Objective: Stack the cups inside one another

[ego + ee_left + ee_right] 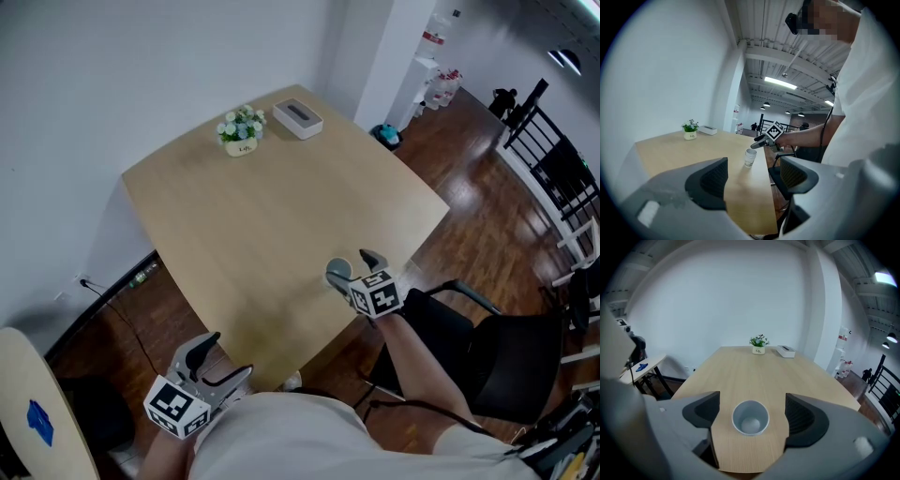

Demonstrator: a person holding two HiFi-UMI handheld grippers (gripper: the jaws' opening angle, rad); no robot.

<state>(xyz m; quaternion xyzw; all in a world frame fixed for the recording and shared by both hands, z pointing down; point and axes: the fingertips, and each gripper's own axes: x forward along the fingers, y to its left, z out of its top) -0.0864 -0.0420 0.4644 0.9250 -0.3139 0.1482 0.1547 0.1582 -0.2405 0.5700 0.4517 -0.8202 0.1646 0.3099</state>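
Observation:
A white paper cup [338, 273] stands upright near the front right edge of the wooden table [262, 216]. In the left gripper view the cup [750, 157] looks ribbed like a nested stack, though I cannot tell for sure. My right gripper [352, 266] hovers open just above it. From above, the cup [750, 417] sits between the right gripper's [750, 414] spread jaws without touching them. My left gripper [221, 362] is open and empty, held off the table's near edge, and the left gripper [752, 176] points toward the cup.
A small potted plant [241, 131] and a white box [297, 117] sit at the table's far end. A black chair [487, 347] stands right of the table. A round side table [37, 412] is at the lower left. A white wall runs along the left side.

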